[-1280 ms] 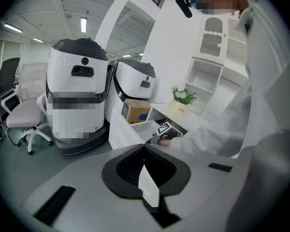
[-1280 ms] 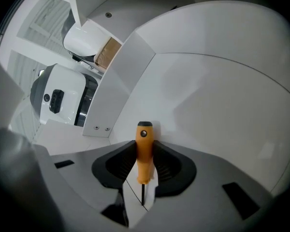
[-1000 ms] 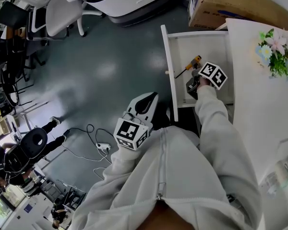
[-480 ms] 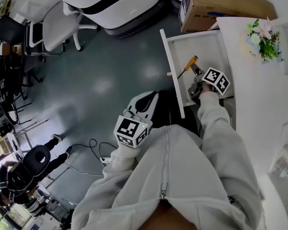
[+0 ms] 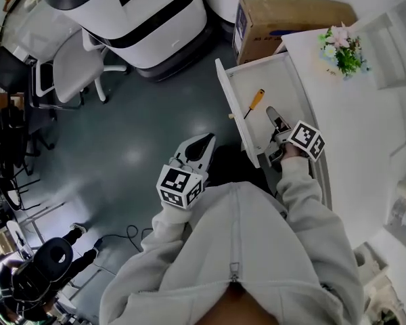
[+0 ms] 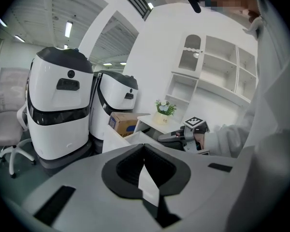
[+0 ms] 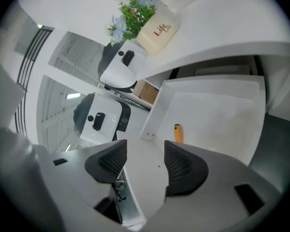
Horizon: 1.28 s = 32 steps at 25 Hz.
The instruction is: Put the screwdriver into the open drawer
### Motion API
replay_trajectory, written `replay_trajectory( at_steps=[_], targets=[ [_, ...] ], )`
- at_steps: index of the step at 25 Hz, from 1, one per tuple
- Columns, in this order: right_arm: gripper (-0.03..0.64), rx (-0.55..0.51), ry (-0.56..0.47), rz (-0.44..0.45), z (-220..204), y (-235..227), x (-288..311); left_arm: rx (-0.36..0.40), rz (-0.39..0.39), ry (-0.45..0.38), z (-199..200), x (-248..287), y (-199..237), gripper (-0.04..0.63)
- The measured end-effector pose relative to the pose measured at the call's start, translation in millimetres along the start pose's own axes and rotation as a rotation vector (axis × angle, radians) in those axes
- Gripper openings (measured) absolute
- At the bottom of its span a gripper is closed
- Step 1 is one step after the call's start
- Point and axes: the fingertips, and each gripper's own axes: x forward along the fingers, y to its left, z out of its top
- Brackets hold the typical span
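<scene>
Orange at the handle, the screwdriver (image 5: 255,102) lies flat on the white bottom of the open drawer (image 5: 294,80). It is just ahead of the right tongs (image 5: 273,116) and not touching them. Those tongs hang over the drawer with their pads wide apart and nothing between them. The left tongs (image 5: 204,142) are closed and empty, well to the left of the drawer front, over the grey floor (image 5: 142,114).

Orange-handled screwdriver (image 5: 255,104) with dark shaft, lying flat and slanted inside white drawer (image 5: 288,85), close behind its front panel. Drawer pulled fully open.
</scene>
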Motion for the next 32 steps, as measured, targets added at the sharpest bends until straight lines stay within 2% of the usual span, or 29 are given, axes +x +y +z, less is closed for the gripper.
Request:
replay_trajectory(
  at_steps=[4, 7, 11, 16, 20, 23, 28, 32],
  targets=[
    [0.245, -0.042, -0.083, 0.046, 10.2, 24.9, -35.5, 0.022, -0.040, -0.030, 11.2, 4.6, -3.1, 0.017],
    [0.244, -0.115, -0.153, 0.083, 19.2, 42.9, -63.1, 0.043, -0.069, -0.054, 23.5, 12.5, -8.7, 0.017],
    [0.241, -0.253, -0.249, 0.100, 31.8, 65.2, -100.6, 0.070, -0.114, -0.085, 42.4, 21.7, -21.6, 0.017],
    [0.206, -0.454, -0.359, 0.083, 47.9, 92.2, -140.1, 0.109, -0.169, -0.117, 65.3, 36.2, -39.7, 0.017],
    [0.143, -0.586, -0.458, 0.052, 58.1, 105.6, -167.4, 0.153, -0.214, -0.146, 84.9, 48.7, -54.2, 0.017],
    [0.091, -0.652, -0.507, 0.025, 63.7, 108.9, -183.7, 0.177, -0.227, -0.173, 99.6, 52.6, -64.7, 0.017],
    [0.063, -0.768, -0.549, 0.043, 68.6, 112.1, -200.3, 0.193, -0.213, -0.228, 120.6, 53.2, -73.3, 0.017],
    [0.044, -0.831, -0.575, 0.037, 67.2, 111.7, -205.4, 0.202, -0.187, -0.230, 121.6, 51.8, -68.8, 0.017]
  ],
)
